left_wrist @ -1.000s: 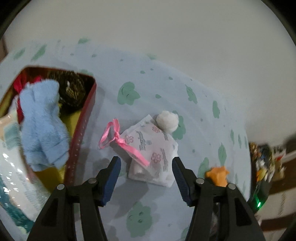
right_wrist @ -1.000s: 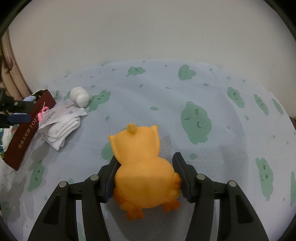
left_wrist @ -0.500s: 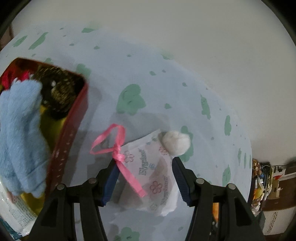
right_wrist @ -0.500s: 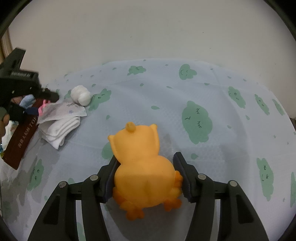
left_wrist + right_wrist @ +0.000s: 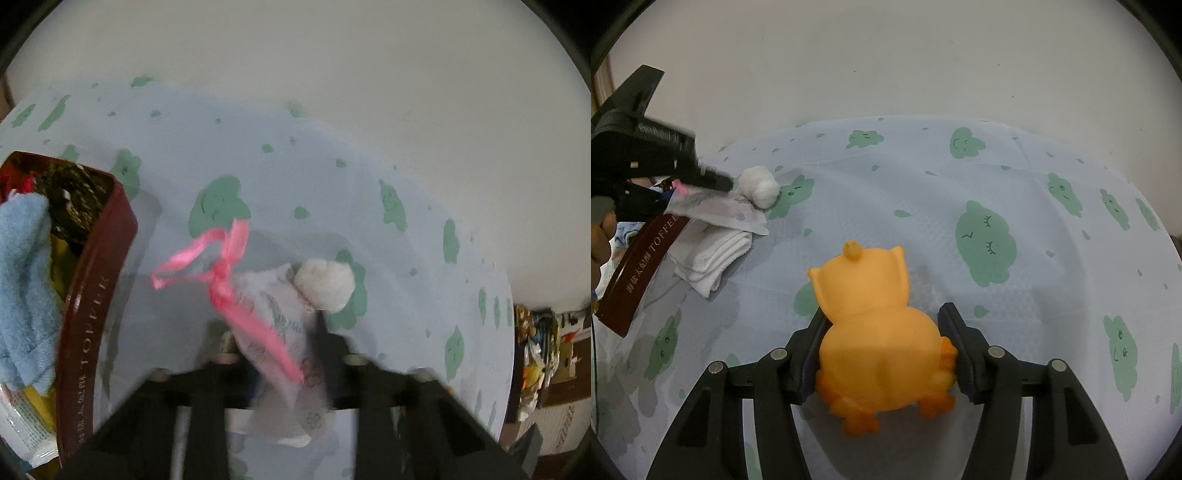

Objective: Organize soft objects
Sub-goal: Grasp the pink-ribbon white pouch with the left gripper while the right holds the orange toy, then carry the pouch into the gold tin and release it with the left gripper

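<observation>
My left gripper is shut on a clear printed bag tied with a pink ribbon, and lifts its top. In the right wrist view this bag hangs from the left gripper, above a folded white cloth on the table. A white cotton ball lies just beyond, also in the right wrist view. My right gripper has its jaws around an orange soft duck toy, both pads touching its sides.
A dark red box at the left holds a light blue towel and dark wrapped items; it also shows in the right wrist view. The table wears a pale blue cloth with green clouds. Clutter stands off the right edge.
My left gripper moved forward and closed on the ribboned bag, then raised it off the white cloth. The right gripper and duck have hardly moved.
</observation>
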`<act>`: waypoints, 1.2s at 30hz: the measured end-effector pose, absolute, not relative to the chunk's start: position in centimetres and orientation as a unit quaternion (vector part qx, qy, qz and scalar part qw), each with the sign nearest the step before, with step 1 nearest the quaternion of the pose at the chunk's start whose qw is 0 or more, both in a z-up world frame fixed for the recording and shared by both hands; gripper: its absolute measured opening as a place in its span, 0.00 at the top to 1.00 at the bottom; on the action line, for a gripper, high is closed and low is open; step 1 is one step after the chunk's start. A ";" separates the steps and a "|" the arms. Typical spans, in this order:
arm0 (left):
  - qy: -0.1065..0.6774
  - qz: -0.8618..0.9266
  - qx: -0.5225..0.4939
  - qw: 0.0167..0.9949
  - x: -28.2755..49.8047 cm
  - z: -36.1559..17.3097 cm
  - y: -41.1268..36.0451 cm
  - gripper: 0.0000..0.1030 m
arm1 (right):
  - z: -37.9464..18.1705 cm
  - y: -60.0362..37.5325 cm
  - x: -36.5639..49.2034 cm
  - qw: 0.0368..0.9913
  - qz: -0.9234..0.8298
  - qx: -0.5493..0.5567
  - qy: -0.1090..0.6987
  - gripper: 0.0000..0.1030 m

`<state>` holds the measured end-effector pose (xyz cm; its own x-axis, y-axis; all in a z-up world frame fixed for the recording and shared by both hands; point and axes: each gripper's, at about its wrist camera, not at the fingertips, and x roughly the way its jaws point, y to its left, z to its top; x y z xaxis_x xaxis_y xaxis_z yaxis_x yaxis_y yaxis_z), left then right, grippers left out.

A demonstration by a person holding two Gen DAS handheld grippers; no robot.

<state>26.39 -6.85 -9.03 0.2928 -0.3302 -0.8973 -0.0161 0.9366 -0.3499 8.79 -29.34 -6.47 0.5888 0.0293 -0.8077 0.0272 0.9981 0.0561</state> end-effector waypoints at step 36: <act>0.504 -0.088 -0.053 0.857 20.3 3.3 3.0 0.89 | -6.4 -29.2 8.9 0.890 -0.005 0.022 0.456 0.44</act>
